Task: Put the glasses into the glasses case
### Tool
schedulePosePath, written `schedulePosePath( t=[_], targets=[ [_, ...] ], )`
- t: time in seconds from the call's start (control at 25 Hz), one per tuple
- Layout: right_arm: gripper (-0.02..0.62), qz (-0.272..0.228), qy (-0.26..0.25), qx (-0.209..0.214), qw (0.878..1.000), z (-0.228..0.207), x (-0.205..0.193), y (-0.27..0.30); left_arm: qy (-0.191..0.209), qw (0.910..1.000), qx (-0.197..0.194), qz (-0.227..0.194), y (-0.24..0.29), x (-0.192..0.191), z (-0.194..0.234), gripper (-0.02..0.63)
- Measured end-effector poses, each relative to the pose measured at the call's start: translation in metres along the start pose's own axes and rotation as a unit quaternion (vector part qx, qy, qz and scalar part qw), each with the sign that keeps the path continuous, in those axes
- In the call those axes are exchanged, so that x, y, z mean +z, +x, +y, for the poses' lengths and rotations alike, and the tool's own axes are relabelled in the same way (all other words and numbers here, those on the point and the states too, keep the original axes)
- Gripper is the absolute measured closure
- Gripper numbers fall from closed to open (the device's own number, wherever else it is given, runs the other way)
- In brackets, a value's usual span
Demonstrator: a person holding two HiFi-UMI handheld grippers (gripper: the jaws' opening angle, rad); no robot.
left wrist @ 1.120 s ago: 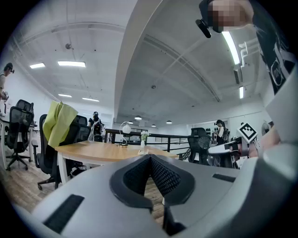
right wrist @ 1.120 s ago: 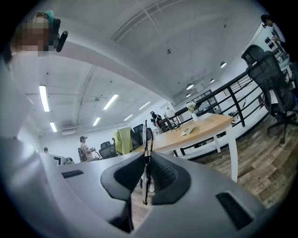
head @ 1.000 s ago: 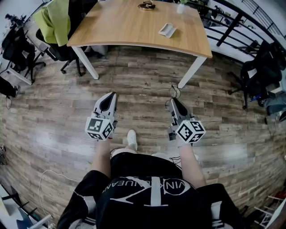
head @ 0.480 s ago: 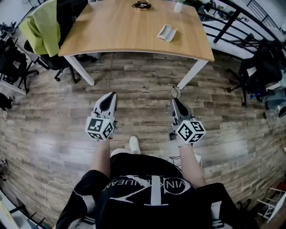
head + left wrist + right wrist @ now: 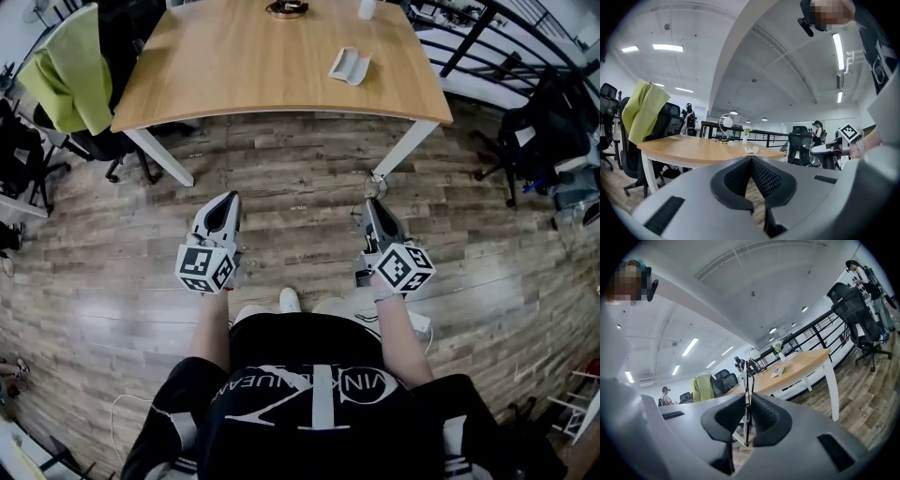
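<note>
Step in hand: carrying to the table. The pick is done, the placing not yet. The right gripper (image 5: 374, 202) is clamped on the glasses (image 5: 748, 380): the thin frame is pinched edge-on btwn the pads and sticks out past the tips, over the floor (image 5: 281, 187) near a white table leg. The left gripper (image 5: 226, 199) is closed w/ nothing in it, pads meeting at the tips. Both are held about level in front of the person, who stands short of the table (image 5: 253, 66).

The case (image 5: 350, 65) lies open on the table, right of centre, well apart from both grippers. A lamp-like thing (image 5: 286, 8) and a white cup (image 5: 367, 8) sit at the far edge.

Next, prob.: get up to the table, bring the glasses over the open case, line them up lengthwise w/ it, lower in, let go. The left gripper may be needed to steady the case and later shut the lid. The grip is on a thin frame, so slip or twist is the risk.
</note>
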State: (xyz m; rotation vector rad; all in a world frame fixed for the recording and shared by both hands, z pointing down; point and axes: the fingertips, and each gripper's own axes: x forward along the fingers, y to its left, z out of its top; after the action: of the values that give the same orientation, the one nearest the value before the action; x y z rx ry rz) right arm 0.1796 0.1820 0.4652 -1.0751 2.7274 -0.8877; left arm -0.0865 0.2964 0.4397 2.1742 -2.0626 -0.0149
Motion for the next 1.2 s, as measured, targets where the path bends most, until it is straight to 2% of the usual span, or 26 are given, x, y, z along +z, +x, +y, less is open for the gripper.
schedulePosePath(
  t=[0.4, 0.64, 0.84, 1.2],
  targets=[
    [0.545, -0.008, 0.030, 0.006, 1.000, 0.003, 0.007, 0.036, -0.014, 0.9998, 0.006, 0.012, 0.010, -0.016, 0.021, 0.592],
    [0.545, -0.016, 0.040, 0.004, 0.999, -0.006, 0.014, 0.079, -0.003, 0.9998, 0.016, 0.010, 0.035, -0.004, 0.054, 0.592],
    [0.544, -0.023, 0.044, 0.004, 0.999, -0.012, 0.027, 0.121, -0.010, 0.9996, 0.023, 0.010, 0.072, 0.003, 0.086, 0.592],
    [0.543, -0.019, 0.056, -0.015, 0.998, -0.046, 0.052, 0.178, -0.004, 0.9996, -0.009, 0.027, 0.149, 0.010, 0.095, 0.592]
  ],
)
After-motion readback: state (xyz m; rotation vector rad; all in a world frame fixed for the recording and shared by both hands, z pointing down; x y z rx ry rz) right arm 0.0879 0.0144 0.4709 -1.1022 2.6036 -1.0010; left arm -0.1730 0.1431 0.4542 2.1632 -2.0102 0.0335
